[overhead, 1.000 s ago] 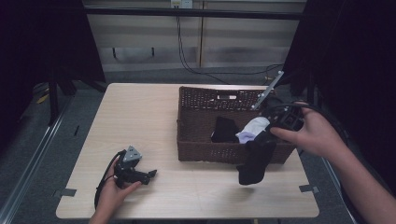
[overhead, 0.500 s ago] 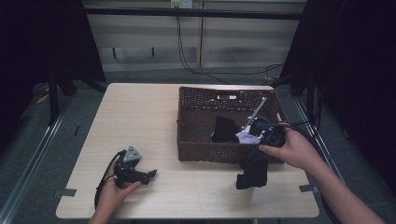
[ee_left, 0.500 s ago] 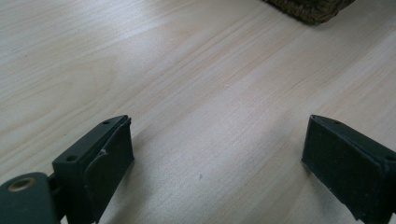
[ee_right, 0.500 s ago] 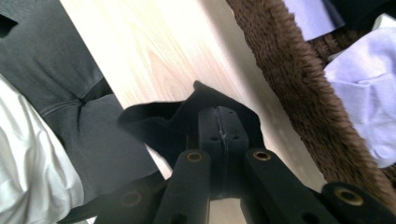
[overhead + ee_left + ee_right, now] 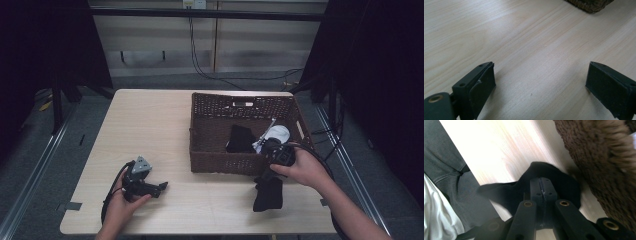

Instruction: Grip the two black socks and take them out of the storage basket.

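Black sock (image 5: 268, 194) pinched in right hand-held gripper (image 5: 272, 172) beside wicker basket (image 5: 220, 161); left hand-held gripper (image 5: 159, 188) agape.

No text, label, brand, number or sign can be read anywhere.

The right gripper (image 5: 270, 176) has come down from above the wicker basket (image 5: 240, 162) to the table (image 5: 150, 125) just near of its front wall. The black sock (image 5: 267, 194) clamped in its jaws hung free before and now lies on the tabletop.
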Demonstrator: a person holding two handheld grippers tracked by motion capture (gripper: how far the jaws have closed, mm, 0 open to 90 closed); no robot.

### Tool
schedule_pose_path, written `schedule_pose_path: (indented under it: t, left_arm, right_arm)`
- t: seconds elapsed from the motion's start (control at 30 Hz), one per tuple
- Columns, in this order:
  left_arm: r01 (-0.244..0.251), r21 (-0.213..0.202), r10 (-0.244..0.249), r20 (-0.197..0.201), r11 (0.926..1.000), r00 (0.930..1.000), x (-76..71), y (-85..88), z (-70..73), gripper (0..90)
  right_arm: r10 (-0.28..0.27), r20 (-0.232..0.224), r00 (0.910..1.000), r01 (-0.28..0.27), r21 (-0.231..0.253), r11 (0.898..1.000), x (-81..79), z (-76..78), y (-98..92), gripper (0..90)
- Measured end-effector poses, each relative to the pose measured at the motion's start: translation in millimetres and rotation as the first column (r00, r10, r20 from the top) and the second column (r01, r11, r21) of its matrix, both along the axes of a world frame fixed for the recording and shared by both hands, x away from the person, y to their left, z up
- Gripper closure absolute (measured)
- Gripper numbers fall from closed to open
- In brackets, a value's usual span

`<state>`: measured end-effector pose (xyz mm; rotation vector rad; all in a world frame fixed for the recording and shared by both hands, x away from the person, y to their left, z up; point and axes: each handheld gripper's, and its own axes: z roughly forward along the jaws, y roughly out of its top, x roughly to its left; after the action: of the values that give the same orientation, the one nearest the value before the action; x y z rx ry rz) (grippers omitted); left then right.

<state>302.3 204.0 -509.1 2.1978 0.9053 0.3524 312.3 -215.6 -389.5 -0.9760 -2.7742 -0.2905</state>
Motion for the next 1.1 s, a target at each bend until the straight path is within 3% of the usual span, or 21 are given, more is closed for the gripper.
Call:
schedule_pose_path:
  t: [0.17, 0.27, 0.47, 0.6, 0.63, 0.83, 0.97, 1.1]
  left_arm:
    - [0.000, 0.000, 0.000, 0.000, 1.0000, 1.0000, 0.0, 0.0, 0.0, 7.9]
    - [0.000, 0.000, 0.000, 0.000, 1.0000, 1.0000, 0.0, 0.0, 0.0, 7.9]
    - [0.000, 0.000, 0.000, 0.000, 1.0000, 1.0000, 0.0, 0.0, 0.0, 7.9]
    - [0.000, 0.000, 0.000, 0.000, 1.0000, 1.0000, 0.0, 0.0, 0.0, 7.9]
    - [0.000, 0.000, 0.000, 0.000, 1.0000, 1.0000, 0.0, 0.0, 0.0, 7.9]
    - [-0.003, -0.003, 0.003, 0.004, 1.0000, 1.0000, 0.0, -0.2, -0.1, 7.9]
    - [-0.003, -0.003, 0.003, 0.003, 1.0000, 1.0000, 0.0, -0.2, -0.1, 7.9]
    - [-0.001, 0.000, 0.001, 0.000, 1.0000, 1.0000, 0.1, -0.1, 0.2, 7.9]
  right_arm:
    - [0.014, -0.008, 0.9999, -0.014, -0.017, 1.000, -0.8, -9.7, 3.6, 89.5]
    - [0.009, -0.003, 1.0000, -0.009, 0.000, 1.000, -2.0, -8.3, 4.3, 80.4]
    - [0.023, 0.043, 0.9988, -0.023, 0.005, 1.000, -6.3, 16.4, 4.3, 70.1]
    - [0.023, 0.068, 0.9974, -0.023, -0.002, 1.000, -4.8, 32.5, 3.6, 69.0]
    - [0.019, 0.084, 0.9963, -0.019, -0.004, 1.000, -1.9, 43.8, 2.9, 68.7]
    - [0.008, 0.145, 0.9894, -0.006, -0.017, 1.000, 14.0, 76.4, 2.6, 61.4]
    - [-0.013, 0.178, 0.9839, 0.018, -0.028, 0.999, 29.8, 85.0, 3.6, 57.1]
    - [-0.040, 0.202, 0.9785, 0.049, -0.039, 0.998, 49.3, 84.2, 6.3, 54.9]
